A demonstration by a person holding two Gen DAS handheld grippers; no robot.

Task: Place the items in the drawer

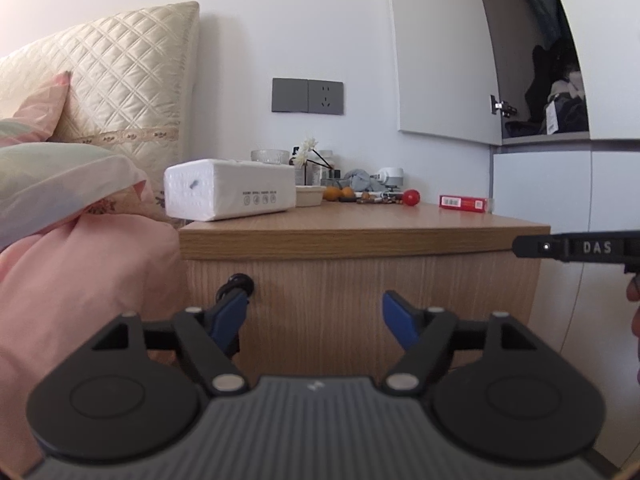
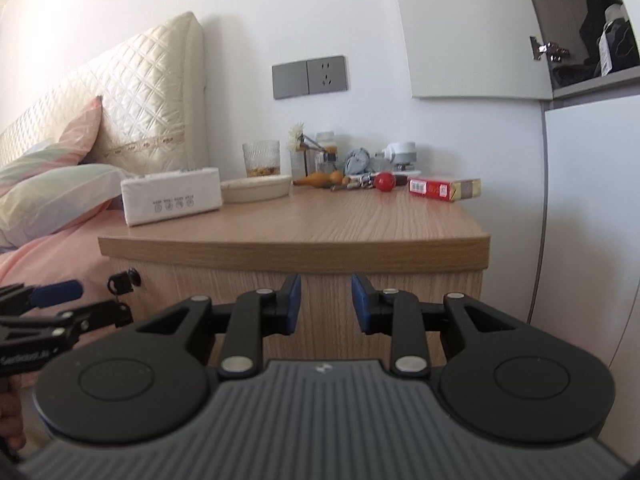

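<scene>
A wooden nightstand stands beside the bed. Its drawer front is shut, with a black knob at its left. On top lie a white tissue pack, a red box, a red ball and small orange fruits. My left gripper is open, its left finger just below the knob. My right gripper is open and empty before the drawer front.
A bed with pink bedding and a quilted headboard lies to the left. A glass, a shallow dish and small bottles stand at the nightstand's back. White cupboards rise at the right.
</scene>
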